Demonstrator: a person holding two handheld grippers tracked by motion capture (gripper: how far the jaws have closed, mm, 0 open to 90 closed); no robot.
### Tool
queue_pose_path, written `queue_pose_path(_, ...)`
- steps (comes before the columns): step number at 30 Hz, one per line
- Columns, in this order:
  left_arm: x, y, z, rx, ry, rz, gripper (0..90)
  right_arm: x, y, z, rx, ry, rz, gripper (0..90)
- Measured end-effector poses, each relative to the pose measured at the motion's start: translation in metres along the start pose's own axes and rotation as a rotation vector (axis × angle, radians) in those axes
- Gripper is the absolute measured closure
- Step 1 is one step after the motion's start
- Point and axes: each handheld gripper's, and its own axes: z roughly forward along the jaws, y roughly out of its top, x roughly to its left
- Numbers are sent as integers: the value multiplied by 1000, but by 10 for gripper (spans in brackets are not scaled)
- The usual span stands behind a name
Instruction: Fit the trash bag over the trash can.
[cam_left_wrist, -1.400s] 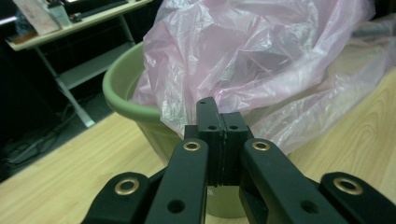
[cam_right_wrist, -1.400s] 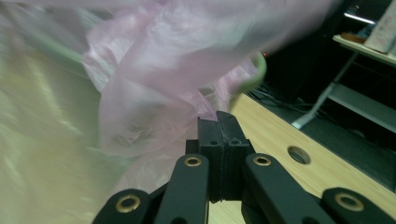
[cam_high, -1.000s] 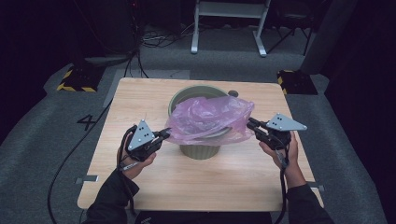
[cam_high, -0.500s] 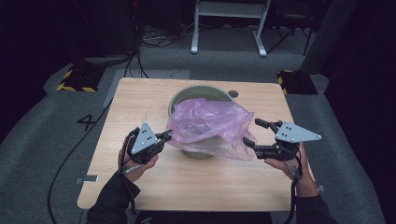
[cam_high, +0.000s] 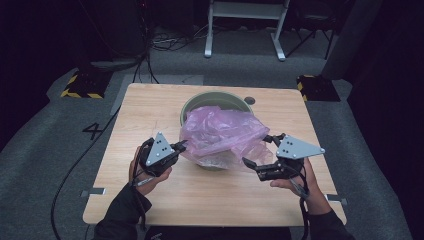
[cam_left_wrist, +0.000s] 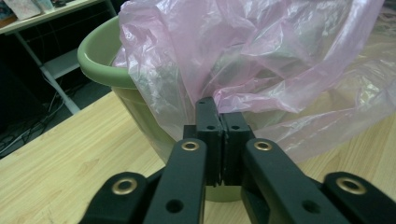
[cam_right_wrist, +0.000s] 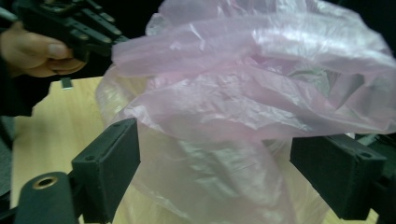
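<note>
A crumpled pink plastic bag (cam_high: 220, 132) lies in and over a green bucket (cam_high: 200, 100) at the middle of the wooden table (cam_high: 145, 110). My left gripper (cam_high: 182, 146) is at the bag's left edge. In the left gripper view its jaws (cam_left_wrist: 219, 107) pinch the pink film (cam_left_wrist: 261, 56) in front of the bucket wall (cam_left_wrist: 100, 60); they have just been opening slightly, with film still between them. My right gripper (cam_high: 256, 150) hovers at the bag's right side. Its jaws (cam_right_wrist: 224, 158) have just been closing a little but stand wide apart, pads off the bag (cam_right_wrist: 243, 93).
A dark round mark (cam_high: 249, 100) sits on the table behind the bucket. Bare wood lies in front of both hands. On the floor are a white stand (cam_high: 245, 30), yellow-striped blocks (cam_high: 80, 86) and cables. The other hand (cam_right_wrist: 32, 51) shows in the right gripper view.
The right gripper let go of the bag's right edge, opened wide and drew back toward the right front. The bag has slumped on that side. The left gripper kept its place.
</note>
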Motion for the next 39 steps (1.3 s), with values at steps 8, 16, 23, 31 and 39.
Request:
queue_pose_path(8, 7, -5, -11, -13, 1, -19, 793, -23, -1, 16, 9, -129, -1, 794)
queue_pose_path(16, 15, -7, -11, 7, 19, -40, 801, -51, -5, 18, 8, -228, 29, 879)
queue_pose_path(23, 15, -3, -19, -18, -5, -60, 396, -64, -8, 17, 4, -248, 60, 884)
queue_pose_path(31, -8, 22, -32, -48, -79, 3, 177, -63, 0, 18, 3, -246, 39, 886)
queue_pose_path(39, -20, 38, -44, -73, -126, 63, 156, -64, 2, 17, 11, -252, 30, 886)
